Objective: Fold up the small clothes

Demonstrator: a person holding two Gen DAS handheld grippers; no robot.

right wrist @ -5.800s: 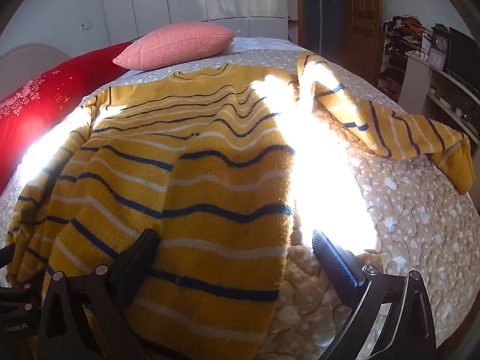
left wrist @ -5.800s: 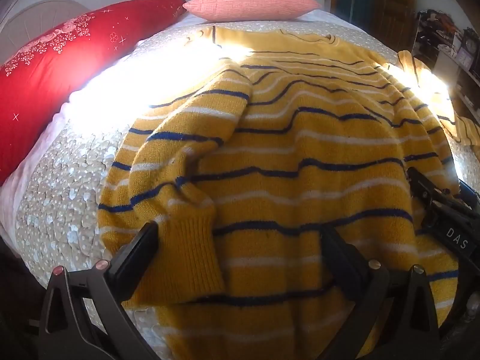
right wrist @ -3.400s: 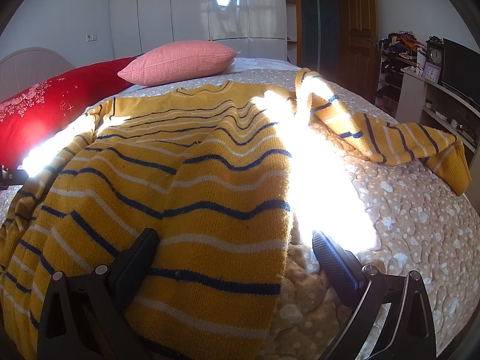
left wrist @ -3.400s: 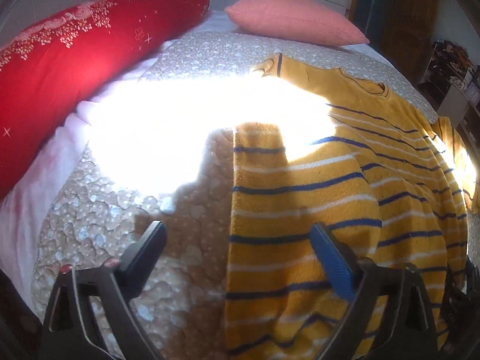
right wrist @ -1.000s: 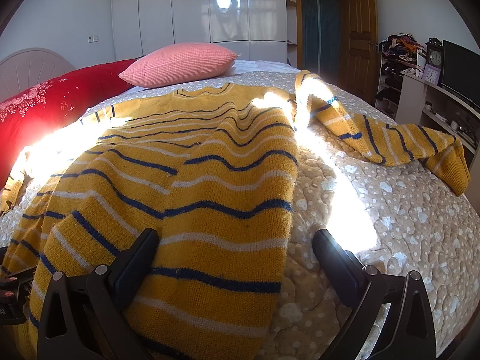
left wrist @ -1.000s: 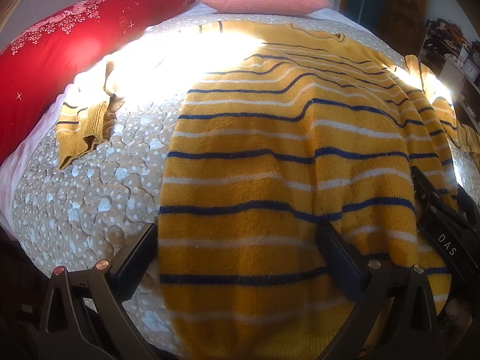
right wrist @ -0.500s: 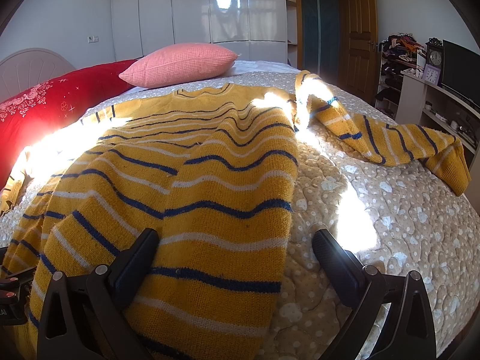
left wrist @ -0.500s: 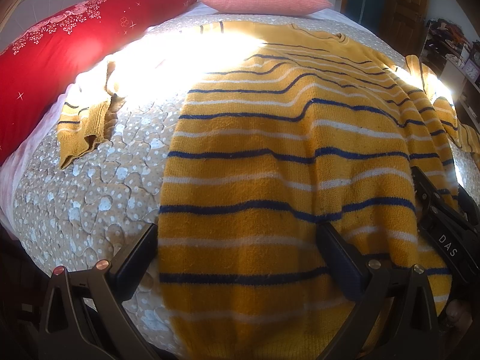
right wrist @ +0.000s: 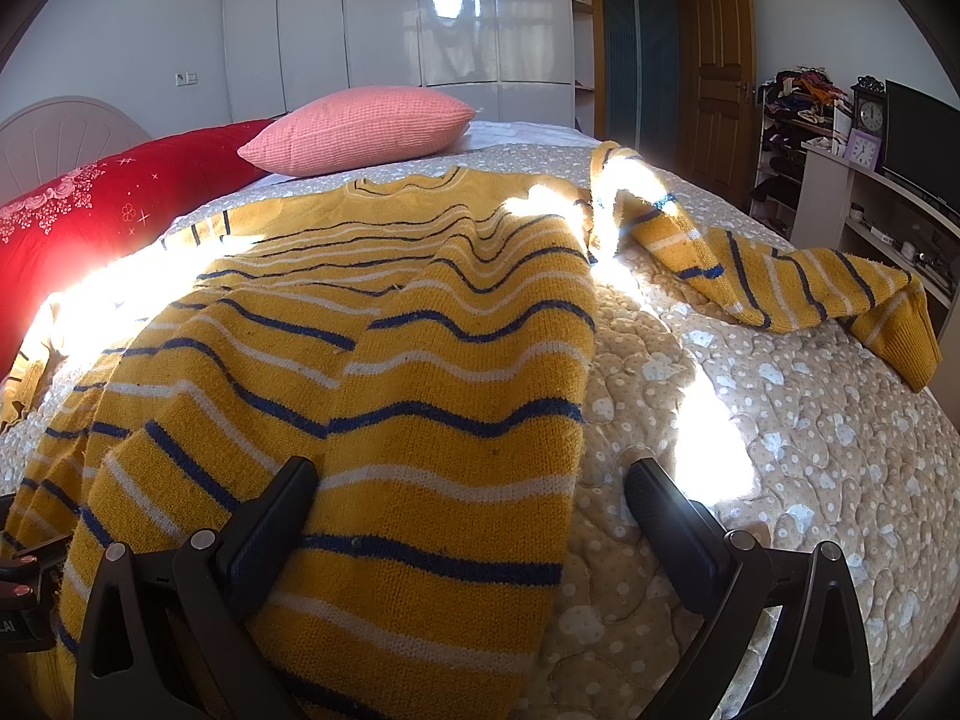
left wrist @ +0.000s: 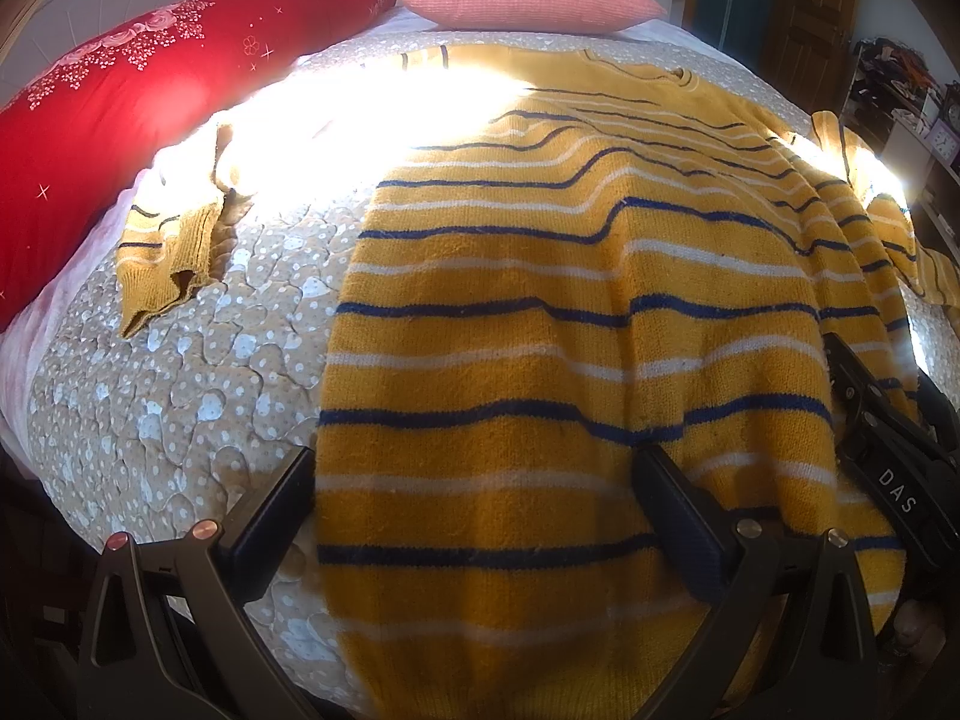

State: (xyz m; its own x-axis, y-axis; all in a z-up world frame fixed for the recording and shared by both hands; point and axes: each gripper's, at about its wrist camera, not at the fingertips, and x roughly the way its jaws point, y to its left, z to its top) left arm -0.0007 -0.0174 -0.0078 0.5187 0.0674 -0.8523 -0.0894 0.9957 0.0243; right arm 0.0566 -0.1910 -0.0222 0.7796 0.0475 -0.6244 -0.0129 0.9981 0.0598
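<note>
Straddling sweater [left wrist: 540,360] hem | both grippers [left wrist: 474,510] [right wrist: 468,504] wide, empty | pink pillow [right wrist: 360,129] beyond

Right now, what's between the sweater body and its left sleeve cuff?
Left wrist view: only bare quilt. The cuff lies apart from the sweater body's edge, near the red pillow. Nothing else sits in that stretch.

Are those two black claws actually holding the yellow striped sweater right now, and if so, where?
Nothing is held. The left gripper and the right gripper are both open, poised over the hem end of the sweater that lies on the bed.
</note>
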